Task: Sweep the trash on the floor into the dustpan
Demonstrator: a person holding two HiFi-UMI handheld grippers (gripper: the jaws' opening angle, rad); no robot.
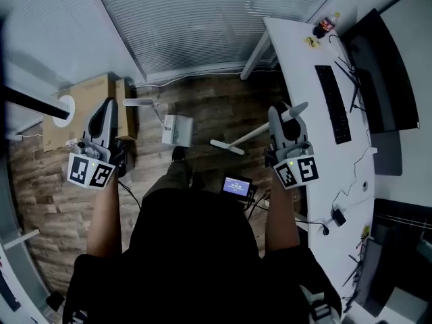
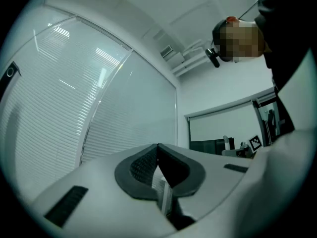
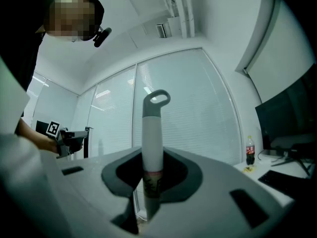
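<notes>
- Broom: its white handle is clamped in the right gripper just beside the desk, and its head points away from the desk.
- Dustpan: beyond the broom head, farther from the desk.
- Left gripper: farthest from the desk, jaws closed tip to tip.

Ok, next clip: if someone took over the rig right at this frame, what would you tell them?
Left hand-held gripper: jaws together, nothing that I can make out between them; in the head view it is near the end of the dustpan's handle.
Right hand-held gripper: shut on the broom handle, below its hanging loop.
Things: the dustpan is on the wooden floor; the broom head is to its right, apart from it.
Done: broom in hand. No trash can be made out.
Left: take the dustpan's handle, find the trash, sweep it in.
</notes>
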